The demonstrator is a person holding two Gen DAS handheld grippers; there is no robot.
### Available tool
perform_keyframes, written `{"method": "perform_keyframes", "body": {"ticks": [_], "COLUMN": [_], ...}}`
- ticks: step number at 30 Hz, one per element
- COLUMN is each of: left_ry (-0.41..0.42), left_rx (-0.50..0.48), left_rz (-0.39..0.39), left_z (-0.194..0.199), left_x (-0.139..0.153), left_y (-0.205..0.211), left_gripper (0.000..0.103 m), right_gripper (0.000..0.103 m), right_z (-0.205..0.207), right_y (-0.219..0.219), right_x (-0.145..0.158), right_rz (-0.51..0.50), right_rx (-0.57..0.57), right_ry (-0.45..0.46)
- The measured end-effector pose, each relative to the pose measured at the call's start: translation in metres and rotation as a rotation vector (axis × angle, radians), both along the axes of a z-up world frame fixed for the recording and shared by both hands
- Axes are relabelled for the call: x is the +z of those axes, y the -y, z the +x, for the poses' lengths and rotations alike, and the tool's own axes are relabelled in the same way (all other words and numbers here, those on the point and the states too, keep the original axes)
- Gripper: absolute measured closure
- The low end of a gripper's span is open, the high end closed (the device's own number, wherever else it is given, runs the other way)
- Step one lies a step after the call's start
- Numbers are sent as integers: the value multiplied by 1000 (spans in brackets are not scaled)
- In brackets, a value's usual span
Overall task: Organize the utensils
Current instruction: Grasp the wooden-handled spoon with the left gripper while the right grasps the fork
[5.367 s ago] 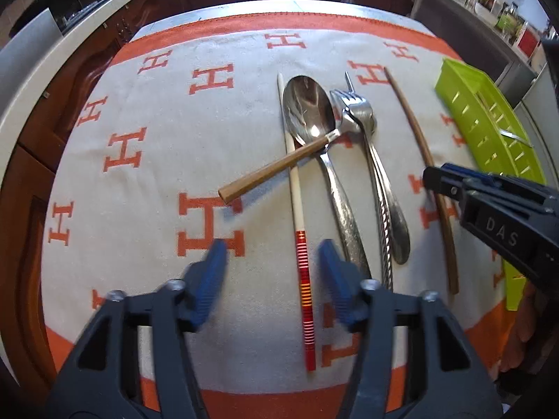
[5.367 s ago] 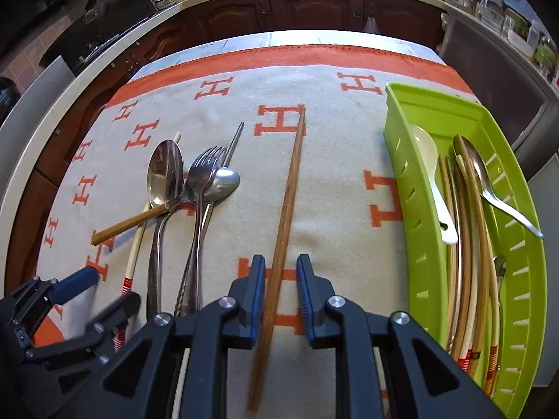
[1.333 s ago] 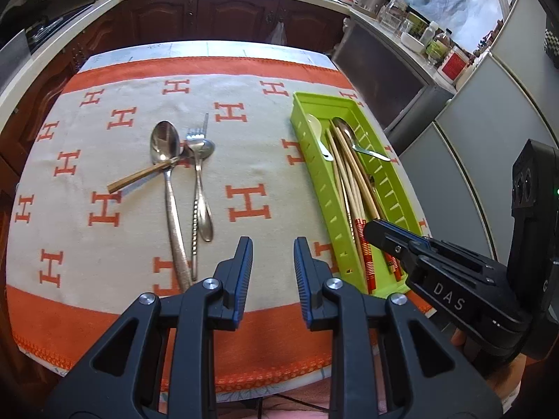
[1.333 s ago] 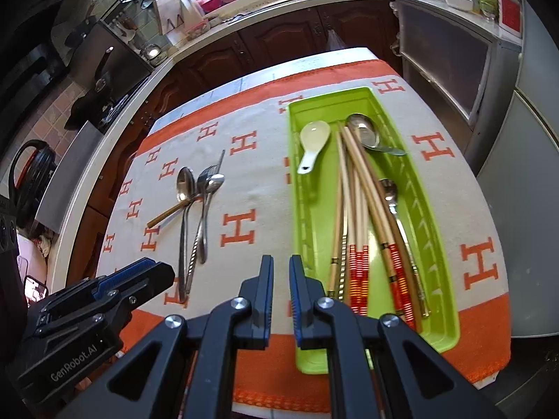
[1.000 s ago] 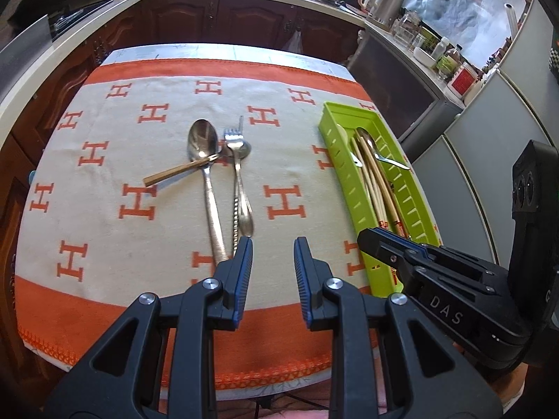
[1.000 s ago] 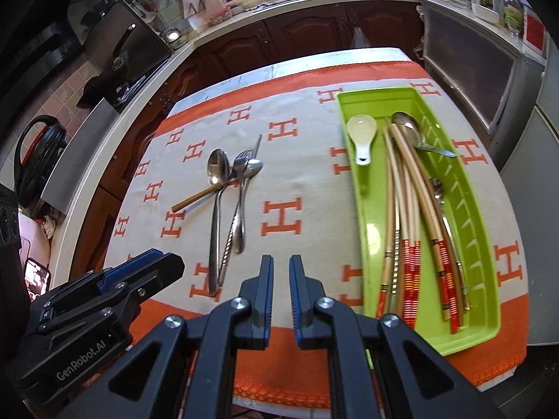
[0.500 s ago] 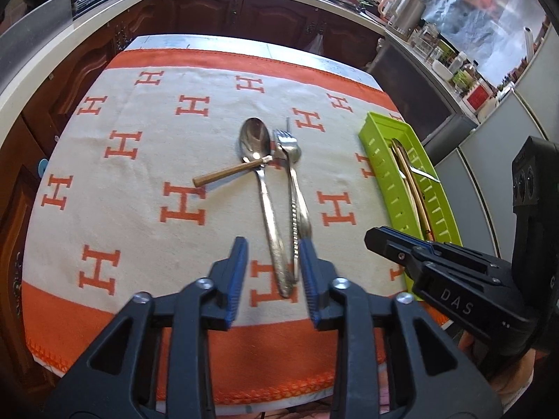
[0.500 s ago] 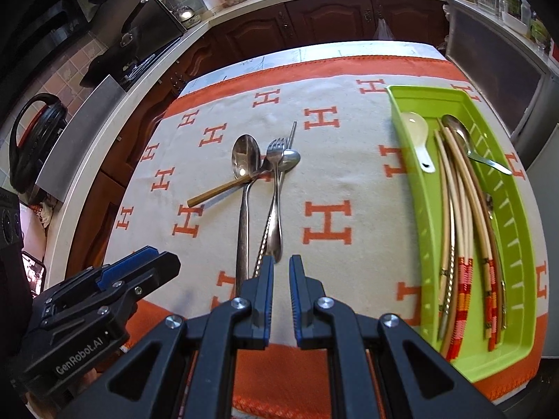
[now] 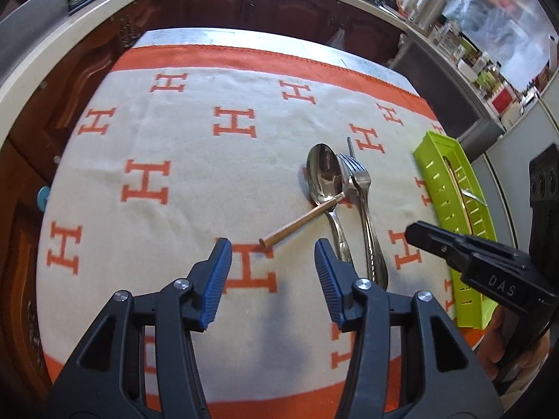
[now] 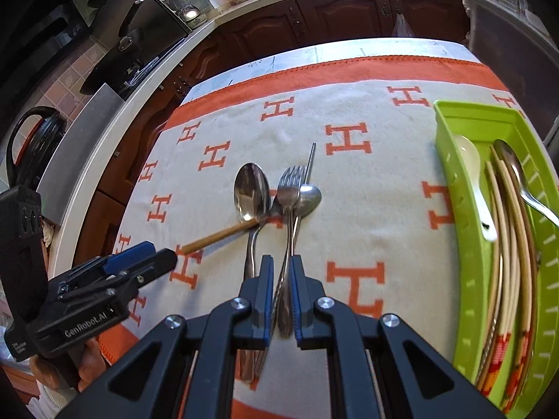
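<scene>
Your left gripper (image 9: 272,272) hangs with its jaws spread wide, holding nothing, just short of the wooden-handled utensil (image 9: 300,221) lying slantwise on the cloth (image 9: 195,160). Your right gripper (image 10: 282,293) has its fingers drawn narrow around the handles of the fork (image 10: 289,188) and the small spoon (image 10: 309,197); whether they actually pinch, you cannot tell. The large spoon (image 10: 251,192) lies just beside them. The green tray (image 10: 450,160) at the right holds chopsticks and spoons.

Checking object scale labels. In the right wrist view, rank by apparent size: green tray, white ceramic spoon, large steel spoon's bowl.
1. green tray, by far the largest.
2. white ceramic spoon.
3. large steel spoon's bowl.
Items 2 and 3 are close: the ceramic spoon looks longer, the steel bowl wider, so that order is unsure.
</scene>
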State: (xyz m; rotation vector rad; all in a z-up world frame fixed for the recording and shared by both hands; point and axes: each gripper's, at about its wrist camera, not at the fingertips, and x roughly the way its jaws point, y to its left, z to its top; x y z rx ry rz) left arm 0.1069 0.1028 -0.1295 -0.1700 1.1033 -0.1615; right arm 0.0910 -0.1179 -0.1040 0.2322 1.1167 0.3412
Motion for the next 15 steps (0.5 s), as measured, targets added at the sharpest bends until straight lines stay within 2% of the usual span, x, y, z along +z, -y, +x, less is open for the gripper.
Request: {"method": "perform_keyframes", "body": {"ticks": [8,15], "left_ry": [-36,-44], "left_rx": [-195,-264], "left_rz": [109,205], "left_z": [31,42], "left_x": [-29,-42], "left_y": [42,64], "left_gripper": [57,57], "right_gripper": [94,94], "right_z": [26,39], "right_y": [2,-1], "right_x": [-16,-22], "right_rz": [43,40], "right_rx": [4,21], "right_ry": [-40,-41]}}
